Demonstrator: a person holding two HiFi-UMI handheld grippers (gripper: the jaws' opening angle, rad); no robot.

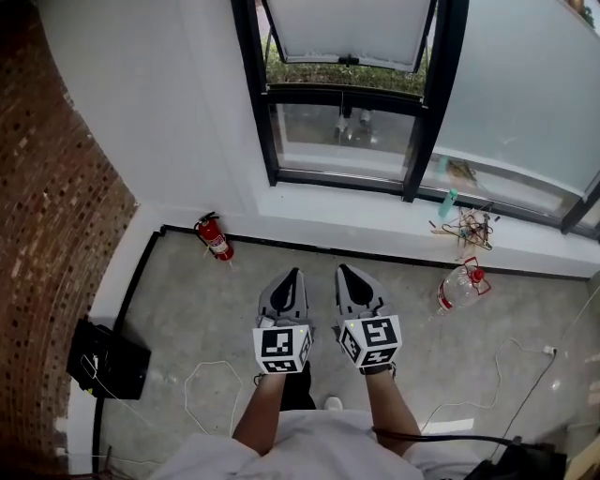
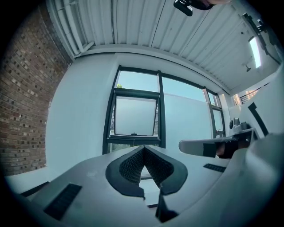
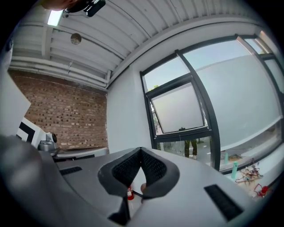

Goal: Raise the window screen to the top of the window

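Note:
A black-framed window [image 1: 349,94] stands in the white wall ahead. Its pale frosted screen panel [image 1: 347,28] has a small dark handle [image 1: 348,60] on its lower edge; clear glass shows below it. The same panel appears in the left gripper view [image 2: 135,116] and in the right gripper view [image 3: 179,108]. My left gripper [image 1: 293,275] [image 2: 144,148] and right gripper [image 1: 343,272] [image 3: 141,150] are held level side by side over the floor, well short of the window. Both are shut with nothing between the jaws.
A red fire extinguisher [image 1: 215,238] lies by the wall at left. A plastic bottle [image 1: 460,286] lies on the floor at right. Tangled wires [image 1: 469,225] and a teal bottle [image 1: 450,202] sit on the sill. A black box [image 1: 108,359] stands by the brick wall [image 1: 47,234].

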